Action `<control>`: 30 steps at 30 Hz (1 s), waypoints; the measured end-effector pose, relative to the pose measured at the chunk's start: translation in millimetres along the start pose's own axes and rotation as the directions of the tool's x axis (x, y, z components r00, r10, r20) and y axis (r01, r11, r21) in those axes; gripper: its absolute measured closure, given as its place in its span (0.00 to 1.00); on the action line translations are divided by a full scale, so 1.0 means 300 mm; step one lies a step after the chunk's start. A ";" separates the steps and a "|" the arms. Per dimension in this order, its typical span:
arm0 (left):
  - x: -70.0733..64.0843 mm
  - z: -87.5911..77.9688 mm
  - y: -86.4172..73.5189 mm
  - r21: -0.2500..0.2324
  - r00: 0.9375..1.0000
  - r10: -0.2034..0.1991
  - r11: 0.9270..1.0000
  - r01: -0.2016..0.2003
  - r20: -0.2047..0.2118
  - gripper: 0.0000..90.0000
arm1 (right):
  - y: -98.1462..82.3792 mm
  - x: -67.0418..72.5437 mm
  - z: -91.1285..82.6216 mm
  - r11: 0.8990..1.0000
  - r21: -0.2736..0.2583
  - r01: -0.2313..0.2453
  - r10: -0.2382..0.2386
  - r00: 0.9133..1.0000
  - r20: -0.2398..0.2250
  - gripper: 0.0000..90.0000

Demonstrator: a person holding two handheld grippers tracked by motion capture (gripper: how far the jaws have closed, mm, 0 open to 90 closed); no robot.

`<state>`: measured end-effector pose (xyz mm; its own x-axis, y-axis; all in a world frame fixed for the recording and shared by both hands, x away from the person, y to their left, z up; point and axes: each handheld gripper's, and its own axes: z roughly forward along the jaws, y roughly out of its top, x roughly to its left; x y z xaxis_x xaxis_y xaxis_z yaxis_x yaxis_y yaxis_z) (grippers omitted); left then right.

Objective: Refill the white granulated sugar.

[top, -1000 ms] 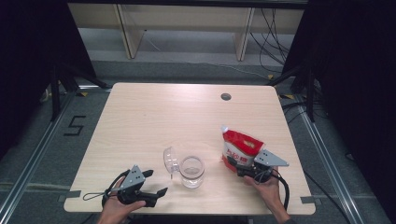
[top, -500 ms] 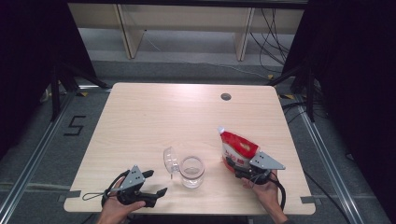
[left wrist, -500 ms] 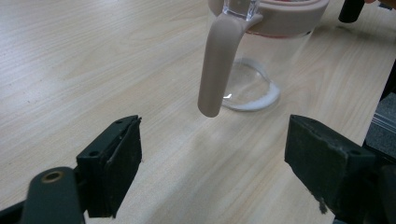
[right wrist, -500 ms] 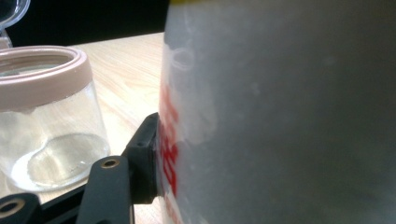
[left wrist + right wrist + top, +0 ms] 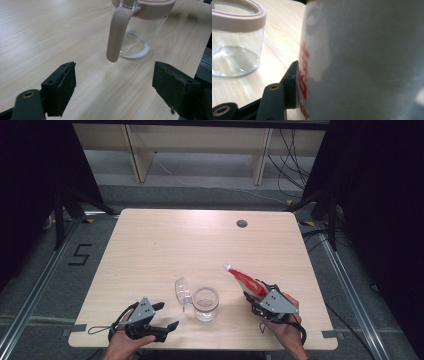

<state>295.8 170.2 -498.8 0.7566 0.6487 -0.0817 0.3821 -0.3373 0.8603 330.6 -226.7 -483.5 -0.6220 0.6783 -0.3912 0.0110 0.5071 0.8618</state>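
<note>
We see a pale wooden desk (image 5: 165, 250) with rounded corners and a small round dark grommet (image 5: 242, 223) set into its far side, and the things we work with sit near its front edge. The largest of them is a clear glass jar (image 5: 205, 303) with a pinkish rim, standing upright between our two hands; its clear hinged lid (image 5: 182, 290) hangs open to the left of the mouth, and in the left gripper view a pinkish handle (image 5: 116, 35) curves down the jar's side, ending above the wood. Just to the right of the jar we hold a red and white pouch (image 5: 246, 281) tilted, its white top pointing up and leftward toward the far side of the desk, well clear of the jar's mouth. Our right gripper (image 5: 257, 297) has its fingers closed on the lower end of the pouch; they have just been closing further with the pouch between them, and in the right gripper view one black finger (image 5: 291, 85) presses flat against the pouch's printed side while the pouch hides the other. Our left gripper (image 5: 162, 316) rests low at the front left of the desk, its fingers spread wide with nothing between them, pointing at the jar, which stands near but apart from them.
</note>
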 end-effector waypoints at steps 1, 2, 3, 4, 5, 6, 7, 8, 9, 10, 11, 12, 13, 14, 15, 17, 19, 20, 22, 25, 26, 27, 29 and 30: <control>0.000 0.000 0.000 -0.001 1.000 -0.002 1.000 0.002 0.000 0.21 | 0.006 0.001 -0.006 1.000 -0.005 0.013 -0.013 1.000 0.008 0.50; 0.001 -0.002 0.000 0.003 1.000 0.003 1.000 -0.003 -0.001 0.21 | 0.015 0.003 -0.013 1.000 -0.004 0.030 -0.030 0.999 0.022 0.50; 0.002 -0.003 0.001 0.005 1.000 0.006 1.000 -0.006 0.000 0.21 | 0.021 0.005 -0.018 0.999 -0.001 0.036 -0.036 0.999 0.027 0.50; 0.004 -0.003 0.001 0.008 1.000 0.009 1.000 -0.009 -0.004 0.20 | 0.031 0.007 -0.023 0.997 0.001 0.073 -0.073 0.997 0.031 0.51; 0.002 -0.003 0.000 0.007 1.000 0.003 1.000 -0.003 -0.005 0.20 | 0.037 0.010 -0.026 0.995 0.004 0.100 -0.100 0.994 0.037 0.51; 0.000 -0.002 -0.001 0.007 1.000 -0.011 1.000 0.011 -0.007 0.20 | 0.044 0.017 -0.032 0.993 0.014 0.119 -0.119 0.992 0.048 0.51; 0.000 -0.002 -0.001 0.007 1.000 -0.011 1.000 0.011 -0.007 0.20 | 0.052 0.021 -0.035 0.989 0.019 0.146 -0.146 0.988 0.048 0.51; 0.000 -0.002 -0.001 0.006 1.000 -0.012 1.000 0.012 -0.008 0.20 | 0.059 0.026 -0.040 0.987 0.014 0.162 -0.162 0.986 0.048 0.51; -0.001 -0.002 -0.001 0.003 1.000 -0.015 1.000 0.015 -0.005 0.20 | 0.064 0.032 -0.045 0.983 0.016 0.184 -0.185 0.981 0.052 0.51; -0.001 -0.003 -0.001 0.002 1.000 -0.016 1.000 0.016 -0.006 0.20 | 0.069 0.040 -0.050 0.974 0.028 0.224 -0.225 0.973 0.057 0.51; 0.000 -0.004 -0.001 0.002 1.000 -0.013 1.000 0.013 -0.007 0.20 | 0.073 0.053 -0.057 0.969 0.040 0.242 -0.245 0.968 0.063 0.51; 0.004 -0.005 0.001 0.005 1.000 0.005 1.000 -0.005 -0.005 0.20 | 0.077 0.056 -0.061 0.958 0.051 0.284 -0.287 0.955 0.069 0.51; 0.004 -0.003 0.001 0.001 1.000 0.002 1.000 -0.002 -0.005 0.20 | 0.081 0.065 -0.069 0.949 0.060 0.311 -0.314 0.947 0.070 0.51; 0.006 -0.004 0.001 0.009 1.000 0.011 1.000 -0.011 -0.005 0.20 | 0.085 0.072 -0.072 0.930 0.069 0.362 -0.367 0.927 0.076 0.51; 0.003 -0.001 0.000 -0.002 1.000 0.000 1.000 0.000 -0.005 0.20 | 0.089 0.084 -0.076 0.911 0.087 0.402 -0.409 0.908 0.091 0.51; 0.007 -0.006 0.000 0.023 1.000 0.024 0.999 -0.023 -0.013 0.20 | 0.098 0.097 -0.081 0.873 0.109 0.475 -0.485 0.870 0.094 0.51; 0.004 -0.005 0.000 0.021 1.000 0.007 1.000 -0.006 -0.017 0.20 | 0.103 0.117 -0.089 0.859 0.125 0.496 -0.508 0.856 0.097 0.51; 0.000 -0.003 -0.001 0.006 1.000 -0.010 1.000 0.010 -0.010 0.20 | 0.107 0.123 -0.091 0.844 0.134 0.519 -0.533 0.840 0.099 0.51; 0.000 -0.004 -0.001 -0.002 1.000 -0.021 1.000 0.021 -0.012 0.20 | 0.116 0.133 -0.100 0.826 0.140 0.546 -0.560 0.821 0.106 0.51; 0.003 -0.006 -0.001 -0.002 1.000 -0.019 1.000 0.019 -0.015 0.20 | 0.120 0.136 -0.104 0.798 0.143 0.585 -0.600 0.792 0.109 0.51; 0.002 -0.005 -0.001 -0.004 1.000 -0.023 1.000 0.023 -0.016 0.20 | 0.122 0.136 -0.104 0.768 0.153 0.622 -0.639 0.760 0.117 0.51; 0.003 -0.006 -0.001 0.003 1.000 -0.015 1.000 0.015 -0.016 0.20 | 0.117 0.140 -0.105 0.778 0.157 0.609 -0.627 0.770 0.118 0.51; 0.003 -0.005 0.000 0.006 1.000 -0.011 1.000 0.011 -0.015 0.20 | 0.121 0.138 -0.107 0.761 0.160 0.629 -0.646 0.757 0.098 0.51; 0.003 -0.005 0.000 0.007 1.000 -0.009 1.000 0.009 -0.015 0.20 | 0.119 0.142 -0.108 0.768 0.160 0.620 -0.638 0.760 0.119 0.51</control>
<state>295.8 171.8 -498.2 0.7450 0.6620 -0.0815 0.3924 -0.3362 0.8562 279.2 -197.0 -458.9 -0.3870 0.2553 -0.8861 -0.2523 0.8949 0.3680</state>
